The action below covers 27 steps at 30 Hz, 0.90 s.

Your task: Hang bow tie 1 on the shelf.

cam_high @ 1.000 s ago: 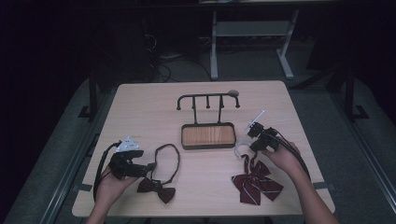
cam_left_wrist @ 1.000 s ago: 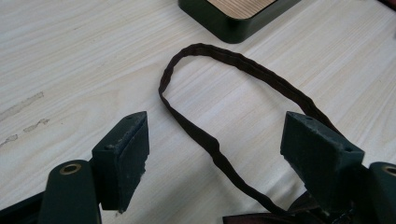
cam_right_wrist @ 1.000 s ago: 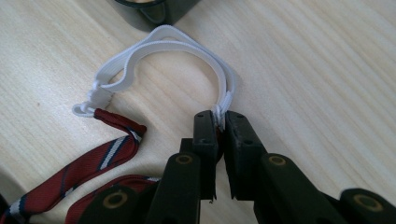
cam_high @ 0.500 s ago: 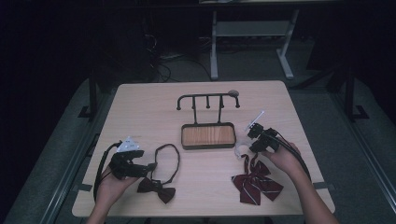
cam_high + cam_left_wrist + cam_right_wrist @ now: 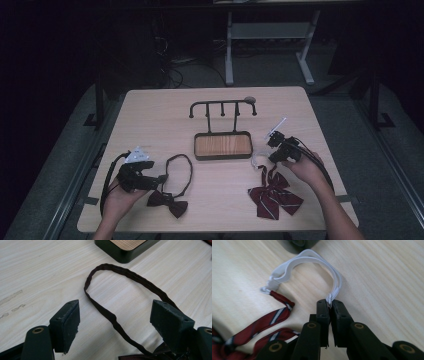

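The red striped bow tie point(image 5: 274, 194) lay flat on the table point(image 5: 165, 115) near the front edge on the person's right, its white elastic neck loop point(image 5: 312, 262) curling away toward the dark stand's wooden-inlaid tray point(image 5: 223, 145). The right gripper point(image 5: 329, 304) had just been closing, and its jaws stood pressed together on that white band, pinching a thin fold of it at the loop's near side. The left gripper point(image 5: 117, 320) rested with its jaws spread wide over the dark strap point(image 5: 120, 275) of the black bow tie point(image 5: 167, 202), which lay near the front edge on the left, with nothing pinched between them. Both ties looked very light and limp: cloth bows on narrow bands that would sag, twist and dangle once lifted, offering no stiffness to steer by. The white elastic seemed stretchy and thin, so a pinch on it could probably slip or let the bow swing; a grip close to the stitched joint beside the red fabric would likely carry it more steadily. For the black tie, the strap's mid-span or the knot itself appeared the sensible places to take hold. Neither seemed fragile, though the hooks on the stand's rail point(image 5: 223, 105) might snag a loose loop
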Motion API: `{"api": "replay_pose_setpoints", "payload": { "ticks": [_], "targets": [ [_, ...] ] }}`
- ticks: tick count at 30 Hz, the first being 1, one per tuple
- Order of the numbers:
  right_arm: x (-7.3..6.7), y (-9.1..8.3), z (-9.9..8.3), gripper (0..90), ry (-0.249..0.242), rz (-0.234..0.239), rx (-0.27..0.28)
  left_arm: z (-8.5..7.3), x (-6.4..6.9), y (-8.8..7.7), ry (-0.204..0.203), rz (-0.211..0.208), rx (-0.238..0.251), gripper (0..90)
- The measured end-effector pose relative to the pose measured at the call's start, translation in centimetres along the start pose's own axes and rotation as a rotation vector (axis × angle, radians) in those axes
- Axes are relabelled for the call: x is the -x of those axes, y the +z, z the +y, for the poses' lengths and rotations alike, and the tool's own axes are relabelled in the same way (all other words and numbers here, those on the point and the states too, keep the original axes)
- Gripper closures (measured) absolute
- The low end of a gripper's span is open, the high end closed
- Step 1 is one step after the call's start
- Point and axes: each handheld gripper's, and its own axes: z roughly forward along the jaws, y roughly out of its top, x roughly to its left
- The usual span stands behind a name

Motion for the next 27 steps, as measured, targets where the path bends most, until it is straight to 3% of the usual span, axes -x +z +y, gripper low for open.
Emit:
{"api": "replay_pose_setpoints", "payload": {
  "ticks": [4,12,18,23,27],
  "targets": [
    [0.5,-1.0,-0.5,85.0,0.009,0.048,0.037,0.0,0.0,0.0,-0.005,-0.001,0.005,24.3],
    [0.8,-2.5,-1.1,85.5,-0.005,0.068,0.053,0.0,0.1,0.0,-0.002,0.000,0.003,24.4],
    [0.8,-4.4,-1.3,85.5,-0.023,0.124,0.103,0.0,0.2,0.0,-0.006,-0.001,0.004,24.4],
    [0.5,-5.4,-1.2,85.5,-0.047,0.117,0.104,0.0,0.2,0.1,-0.014,-0.004,-0.002,24.4],
    [0.2,-6.3,-1.0,85.5,-0.057,0.145,0.126,-0.1,0.2,0.2,-0.015,-0.003,0.001,24.4]
  ]
}}
